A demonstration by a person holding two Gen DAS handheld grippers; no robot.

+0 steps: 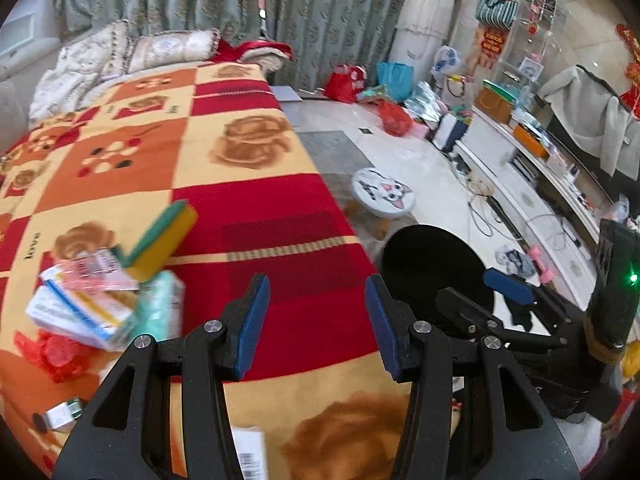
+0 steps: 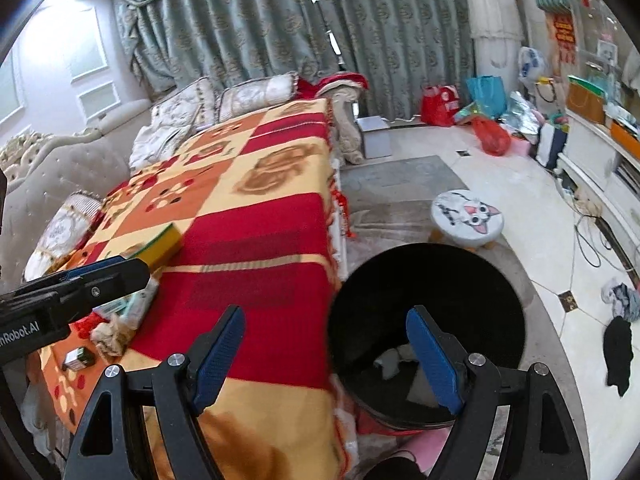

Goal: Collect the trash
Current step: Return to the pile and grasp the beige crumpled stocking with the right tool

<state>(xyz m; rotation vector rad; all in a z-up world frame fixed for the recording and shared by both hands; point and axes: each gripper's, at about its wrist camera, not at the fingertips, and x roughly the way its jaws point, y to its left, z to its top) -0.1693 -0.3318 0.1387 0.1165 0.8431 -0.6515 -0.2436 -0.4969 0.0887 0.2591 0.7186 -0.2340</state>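
A red, orange and cream checked blanket (image 1: pixel 248 184) is showing brown motifs; a green-and-yellow sponge (image 1: pixel 162 236), somewhat blurred, and a black round bin (image 2: pixel 428 312) are contrasting with it.

Black two-finger grippers, left gripper (image 1: pixel 316 324) and right gripper (image 2: pixel 326 360); blue ribbed pads (image 1: pixel 252 324), silver pivot screws (image 1: pixel 212 326), white lettering.

Two fisheye cameras, one on each handheld gripper, look forward and steeply down along their own fingers. The left wrist view sits close over the checked blanket (image 1: pixel 248 148), facing the curtains (image 1: pixel 328 12). The right wrist view, set further right, hangs above the black bin (image 2: pixel 428 280). Both take in the blanket, bin, cat-face stool (image 2: pixel 468 216) and curtains.
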